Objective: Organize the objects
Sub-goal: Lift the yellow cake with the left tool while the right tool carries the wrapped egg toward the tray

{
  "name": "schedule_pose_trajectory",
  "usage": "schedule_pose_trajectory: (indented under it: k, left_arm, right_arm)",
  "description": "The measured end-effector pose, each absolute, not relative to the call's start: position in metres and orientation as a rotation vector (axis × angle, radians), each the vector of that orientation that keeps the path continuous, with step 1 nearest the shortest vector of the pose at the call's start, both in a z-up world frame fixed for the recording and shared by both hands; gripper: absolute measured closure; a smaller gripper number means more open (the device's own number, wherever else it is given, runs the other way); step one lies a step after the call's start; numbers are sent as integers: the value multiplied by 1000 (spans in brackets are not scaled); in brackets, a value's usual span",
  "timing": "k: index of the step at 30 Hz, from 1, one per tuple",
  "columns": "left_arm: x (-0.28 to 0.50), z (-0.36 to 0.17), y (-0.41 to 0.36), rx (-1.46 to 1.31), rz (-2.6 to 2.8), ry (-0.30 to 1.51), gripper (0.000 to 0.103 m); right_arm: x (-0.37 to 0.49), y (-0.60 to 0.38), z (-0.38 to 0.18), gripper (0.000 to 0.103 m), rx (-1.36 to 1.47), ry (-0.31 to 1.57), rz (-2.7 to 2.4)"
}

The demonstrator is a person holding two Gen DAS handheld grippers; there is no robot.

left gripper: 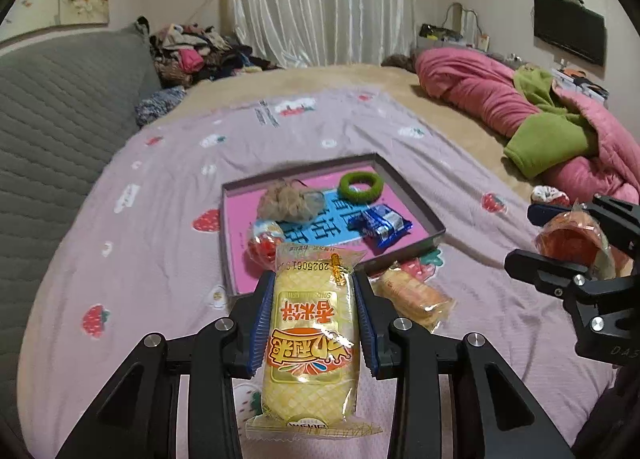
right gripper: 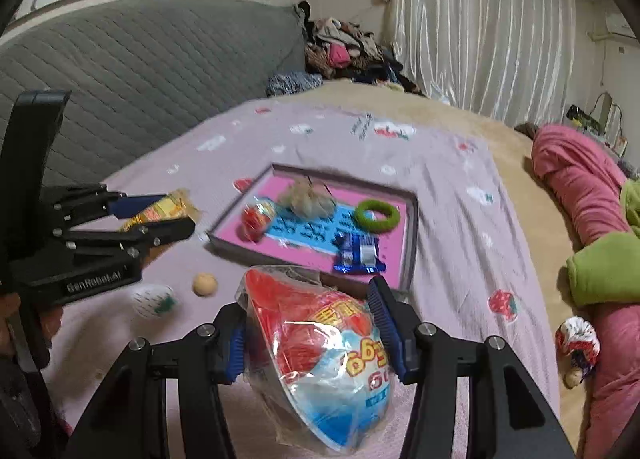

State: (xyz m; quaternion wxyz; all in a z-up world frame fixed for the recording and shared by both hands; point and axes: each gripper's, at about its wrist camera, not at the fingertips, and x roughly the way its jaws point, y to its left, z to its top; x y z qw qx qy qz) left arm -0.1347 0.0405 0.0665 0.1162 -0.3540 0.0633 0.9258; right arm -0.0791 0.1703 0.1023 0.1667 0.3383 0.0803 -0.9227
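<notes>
Your left gripper (left gripper: 311,315) clamps the yellow snack pack (left gripper: 310,343); your right gripper (right gripper: 316,335) clamps a red-blue wrapped snack (right gripper: 320,343), both above the bed. Only the right view shows a tan ball (right gripper: 205,284). The tray (left gripper: 412,195) holds a green ring (left gripper: 357,186), blue wrapper (left gripper: 380,224), maybe a mesh pouf (left gripper: 290,201).

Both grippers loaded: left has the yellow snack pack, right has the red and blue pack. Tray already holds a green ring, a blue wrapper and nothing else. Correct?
Not quite: the tray holds more than the green ring and blue wrapper. The right wrist view also shows a beige mesh puff and a red and white pack in it. The rest stands.
</notes>
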Motion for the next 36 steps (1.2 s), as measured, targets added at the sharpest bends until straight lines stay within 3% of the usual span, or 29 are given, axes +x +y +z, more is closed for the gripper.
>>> schedule_pose_trajectory:
  k: [17, 36]
  left_arm:
    - [-58, 138, 3, -920, 2835, 66, 64]
    - [-38, 199, -9, -815, 2920, 15, 64]
  right_arm:
    - [-34, 127, 183, 49, 758, 255, -2628]
    - [-22, 118, 242, 49, 635, 223, -2666]
